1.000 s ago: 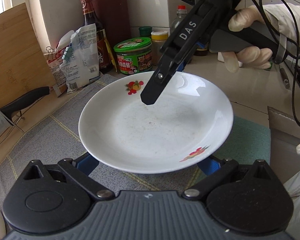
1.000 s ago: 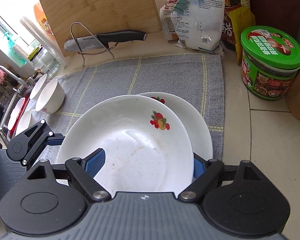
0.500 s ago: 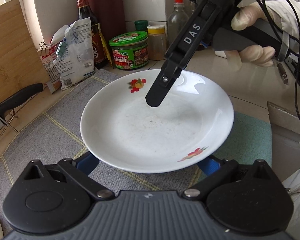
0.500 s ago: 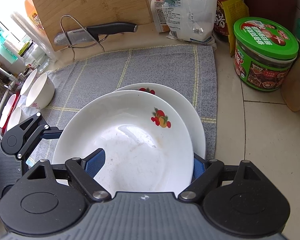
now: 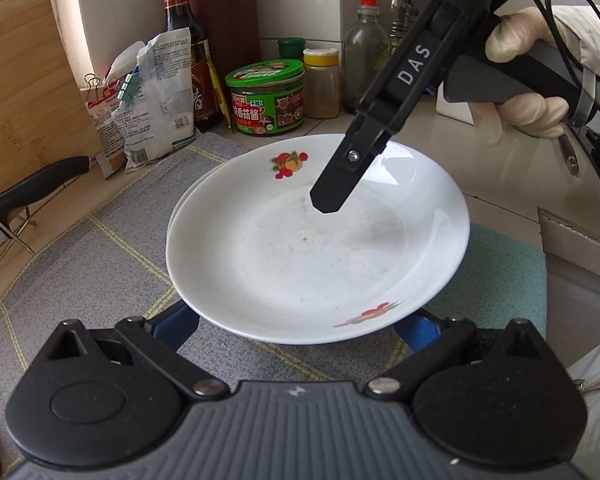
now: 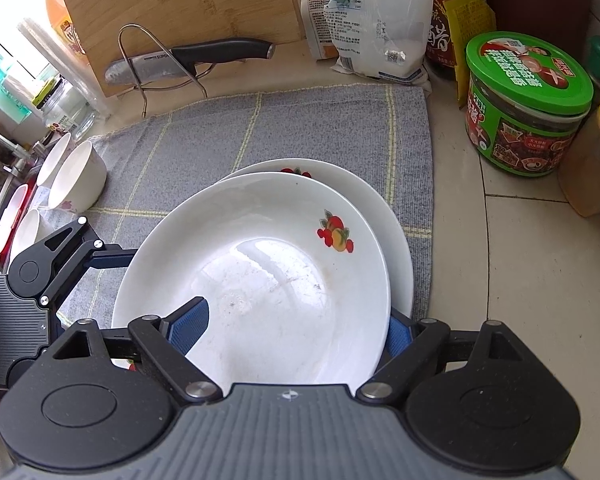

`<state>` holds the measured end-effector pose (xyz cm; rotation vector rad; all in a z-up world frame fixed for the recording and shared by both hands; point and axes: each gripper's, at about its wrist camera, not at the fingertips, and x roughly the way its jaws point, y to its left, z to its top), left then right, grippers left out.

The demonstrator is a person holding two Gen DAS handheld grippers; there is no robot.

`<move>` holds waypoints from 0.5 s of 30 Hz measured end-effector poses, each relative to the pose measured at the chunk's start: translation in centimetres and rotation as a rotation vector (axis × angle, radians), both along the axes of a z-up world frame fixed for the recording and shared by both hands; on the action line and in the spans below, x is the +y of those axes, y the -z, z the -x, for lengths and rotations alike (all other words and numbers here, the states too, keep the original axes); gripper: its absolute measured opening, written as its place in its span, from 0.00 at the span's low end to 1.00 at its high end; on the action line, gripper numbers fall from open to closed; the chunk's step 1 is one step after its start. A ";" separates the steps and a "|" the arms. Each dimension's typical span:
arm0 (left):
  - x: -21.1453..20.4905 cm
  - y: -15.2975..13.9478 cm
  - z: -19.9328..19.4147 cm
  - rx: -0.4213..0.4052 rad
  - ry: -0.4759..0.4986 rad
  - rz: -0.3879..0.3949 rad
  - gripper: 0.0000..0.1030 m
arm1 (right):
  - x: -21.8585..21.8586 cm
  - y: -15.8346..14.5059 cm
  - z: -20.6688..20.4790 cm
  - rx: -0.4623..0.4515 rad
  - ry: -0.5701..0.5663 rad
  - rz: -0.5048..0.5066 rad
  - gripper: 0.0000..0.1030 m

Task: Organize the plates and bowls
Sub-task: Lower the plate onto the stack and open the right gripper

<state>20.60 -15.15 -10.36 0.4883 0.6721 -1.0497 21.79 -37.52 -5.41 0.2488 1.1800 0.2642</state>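
Glossy white glazed plate [image 6: 260, 280] lies on a coarse grey woven cloth mat [image 6: 300, 128], matt bamboo-grained cutting board [image 6: 180, 4] upper left, shiny steel knife blade [image 6: 140, 68] before it.

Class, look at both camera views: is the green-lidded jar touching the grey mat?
Apart. The right wrist view shows a strip of bare pale counter between the green-lidded jar and the right edge of the grey mat.

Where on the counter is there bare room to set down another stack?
The grey mat is bare between the plates and the knife stand. The tiled counter right of the plates is bare too. Crowded: jars and bags along the back, bowls far left.
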 end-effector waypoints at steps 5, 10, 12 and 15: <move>0.2 0.0 -0.1 -0.001 0.002 0.005 0.99 | 0.0 -0.3 0.5 0.004 0.006 -0.002 0.91; 0.3 0.0 0.0 -0.018 0.013 0.014 0.99 | 0.0 -0.8 1.0 0.002 0.018 0.002 0.94; 0.3 -0.1 0.2 -0.033 0.027 0.020 0.99 | 0.0 -0.9 1.1 0.001 0.025 0.001 0.95; 0.0 -0.2 0.3 -0.045 0.042 0.026 0.99 | 0.2 -1.1 1.5 -0.001 0.027 0.016 0.95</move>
